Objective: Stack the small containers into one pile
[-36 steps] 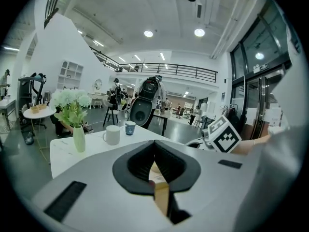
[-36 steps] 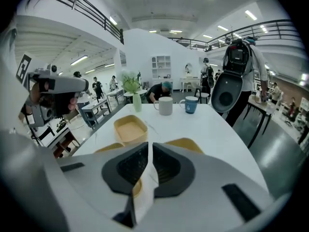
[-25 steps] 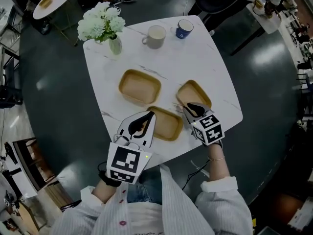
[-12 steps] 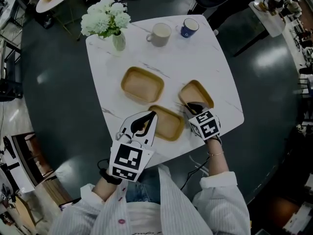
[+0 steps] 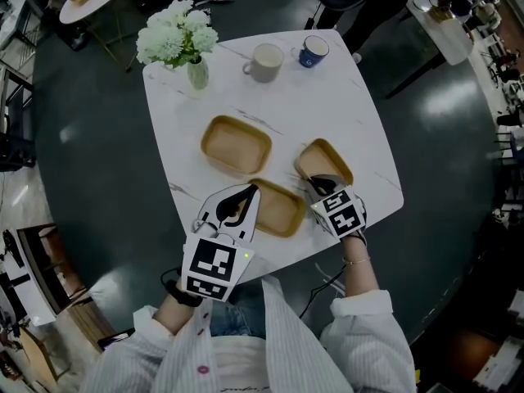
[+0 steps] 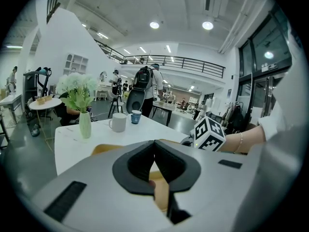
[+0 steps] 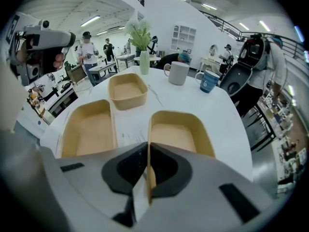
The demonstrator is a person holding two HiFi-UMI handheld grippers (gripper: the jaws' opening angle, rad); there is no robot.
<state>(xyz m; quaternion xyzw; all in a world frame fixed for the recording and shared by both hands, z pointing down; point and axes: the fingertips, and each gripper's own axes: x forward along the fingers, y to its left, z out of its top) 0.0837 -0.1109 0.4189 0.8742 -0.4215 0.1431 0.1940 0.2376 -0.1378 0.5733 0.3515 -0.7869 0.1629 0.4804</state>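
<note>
1. Right gripper [image 7: 148, 151]: jaws closing on the left long wall of the right-hand container [image 7: 176, 134], near end.
2. Container flat on white table [image 7: 227, 124]; long axis runs away from the jaws, toward blue mug [image 7: 208, 81].
3. Left gripper [image 6: 155, 161]: jaws clamped on near container's [image 5: 278, 207] tan rim.

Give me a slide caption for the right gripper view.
Right gripper, jaws closing on the near wall of a tan container.

Both forearms (in pale striped sleeves) reach forward, side by side. The left gripper [image 5: 250, 193] has its jaws clamped on the near container [image 5: 280, 210] at its rim. The right gripper [image 5: 318, 183] has its jaws closing on the near wall of the right container [image 5: 327, 155].
</note>
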